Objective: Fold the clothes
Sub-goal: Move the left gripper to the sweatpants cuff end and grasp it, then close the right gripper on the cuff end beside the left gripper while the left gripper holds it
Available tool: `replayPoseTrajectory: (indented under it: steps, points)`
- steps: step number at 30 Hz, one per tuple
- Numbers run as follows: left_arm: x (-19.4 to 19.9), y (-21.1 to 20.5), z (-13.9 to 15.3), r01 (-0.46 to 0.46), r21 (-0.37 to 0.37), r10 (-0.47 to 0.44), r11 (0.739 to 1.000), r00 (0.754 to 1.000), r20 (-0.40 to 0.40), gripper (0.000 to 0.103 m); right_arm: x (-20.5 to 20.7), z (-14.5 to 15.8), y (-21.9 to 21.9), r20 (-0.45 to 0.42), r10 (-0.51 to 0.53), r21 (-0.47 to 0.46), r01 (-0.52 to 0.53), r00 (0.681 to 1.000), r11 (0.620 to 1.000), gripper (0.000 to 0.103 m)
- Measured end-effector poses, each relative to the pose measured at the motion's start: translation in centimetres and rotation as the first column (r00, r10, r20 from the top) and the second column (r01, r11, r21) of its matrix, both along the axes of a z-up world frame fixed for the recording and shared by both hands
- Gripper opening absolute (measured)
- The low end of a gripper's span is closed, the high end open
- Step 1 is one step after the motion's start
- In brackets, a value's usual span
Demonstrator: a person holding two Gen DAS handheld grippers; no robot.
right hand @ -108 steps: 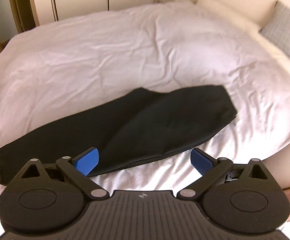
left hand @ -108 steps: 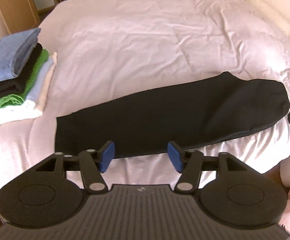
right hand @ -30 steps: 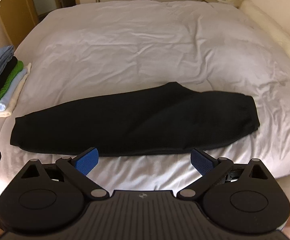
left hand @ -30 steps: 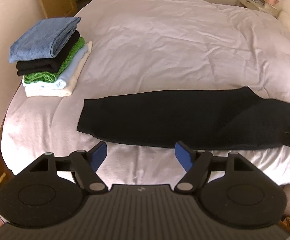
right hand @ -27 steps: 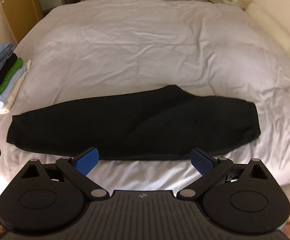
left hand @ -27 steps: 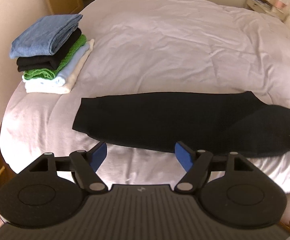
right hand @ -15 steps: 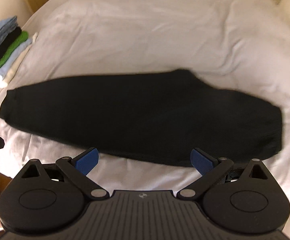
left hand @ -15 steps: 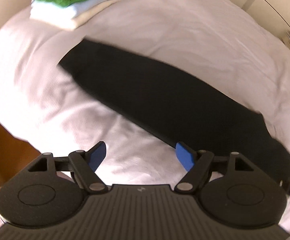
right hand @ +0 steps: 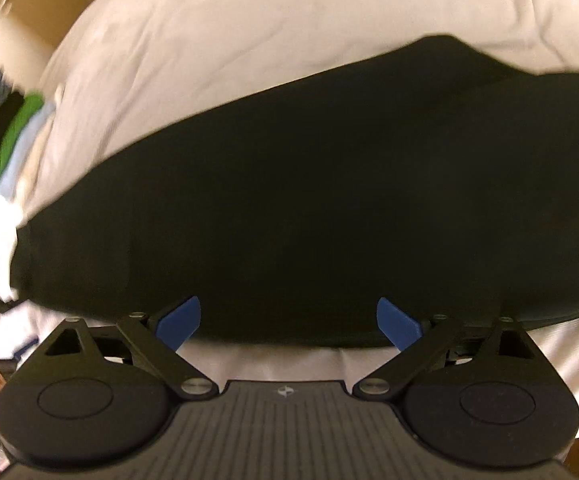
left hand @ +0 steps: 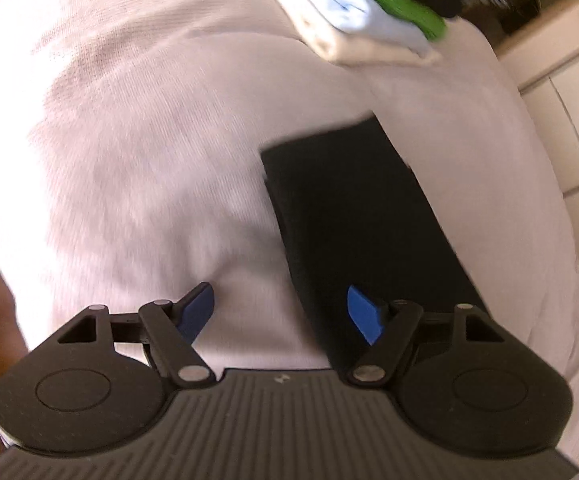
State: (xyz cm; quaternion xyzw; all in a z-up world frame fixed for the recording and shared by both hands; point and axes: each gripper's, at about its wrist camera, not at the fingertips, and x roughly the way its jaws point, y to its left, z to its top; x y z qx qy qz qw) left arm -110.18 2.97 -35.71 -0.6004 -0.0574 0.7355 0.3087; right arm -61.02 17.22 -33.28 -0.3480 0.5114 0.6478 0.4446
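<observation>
- The left gripper (left hand: 279,310) has its fingers apart, just narrowed, around the near edge of the black trousers (left hand: 353,216); nothing is clamped.
- The right gripper (right hand: 288,322) has its fingers wide, also just narrowed, empty over the trousers' near edge.
- The trousers lie folded lengthwise along the bed's (left hand: 137,140) near side; the cross folds seem left to do.
- A folded stack (left hand: 377,12) sits far left; the open duvet beyond leaves room.

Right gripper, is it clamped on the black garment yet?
No, the right gripper is open over the black garment, pads apart.

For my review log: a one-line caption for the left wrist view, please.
Open left gripper above the end of the black garment on the white bed, folded stack beyond.
</observation>
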Motion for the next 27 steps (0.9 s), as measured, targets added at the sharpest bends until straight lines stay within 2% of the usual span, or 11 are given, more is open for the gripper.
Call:
replayPoseTrajectory:
  steps: [4,8,9,10,13,15,17,20,22,25,27]
  points:
    - [-2.0,1.4,-1.3,0.014,0.05,-0.016,0.999,0.999,0.03,0.071,0.5,-1.4,0.8,-0.088,-0.145,-0.04,0.142,0.985,0.989,0.093]
    - [-2.2,2.6,-1.5,0.047,0.095,-0.05,0.994,0.998,0.025,0.07,0.0,-2.6,0.8,-0.095,-0.211,-0.064,0.206,0.973,0.976,0.093]
    - [-2.0,2.9,-1.3,0.063,0.099,-0.065,0.993,0.998,0.011,0.061,-0.2,-2.7,0.6,-0.088,-0.215,-0.063,0.21,0.973,0.976,0.093]
    - [-1.7,3.3,-1.1,0.079,0.095,-0.079,0.992,0.997,-0.005,0.039,-0.3,-2.8,0.4,-0.082,-0.217,-0.062,0.213,0.973,0.975,0.093]
    - [-0.8,4.4,-0.4,0.132,0.074,-0.127,0.989,0.99,-0.061,0.031,-0.1,-2.6,-0.5,-0.076,-0.219,-0.051,0.215,0.973,0.975,0.093]
    - [0.0,5.2,0.0,0.176,0.028,-0.172,0.984,0.978,-0.12,0.01,0.4,-2.4,-1.2,-0.074,-0.224,-0.04,0.222,0.972,0.974,0.092]
    - [0.9,5.7,0.9,0.194,0.01,-0.19,0.981,0.967,-0.169,0.008,1.5,-2.2,-1.9,-0.073,-0.243,-0.031,0.241,0.967,0.97,0.092]
    - [5.1,7.4,5.0,0.343,0.004,-0.322,0.939,0.887,-0.33,0.007,3.5,-1.8,-3.0,-0.072,-0.279,-0.017,0.279,0.958,0.96,0.09]
    - [9.0,8.8,8.1,0.488,0.029,-0.435,0.873,0.803,-0.407,0.007,5.1,-1.3,-3.9,-0.067,-0.305,-0.003,0.306,0.95,0.952,0.089]
    - [15.9,10.7,11.4,0.689,0.081,-0.589,0.72,0.668,-0.456,0.007,8.2,-0.2,-5.3,-0.046,-0.353,0.035,0.355,0.934,0.934,0.089]
    - [20.7,11.8,11.6,0.789,0.101,-0.684,0.605,0.581,-0.441,0.008,10.7,0.5,-6.4,-0.028,-0.393,0.067,0.394,0.919,0.917,0.089]
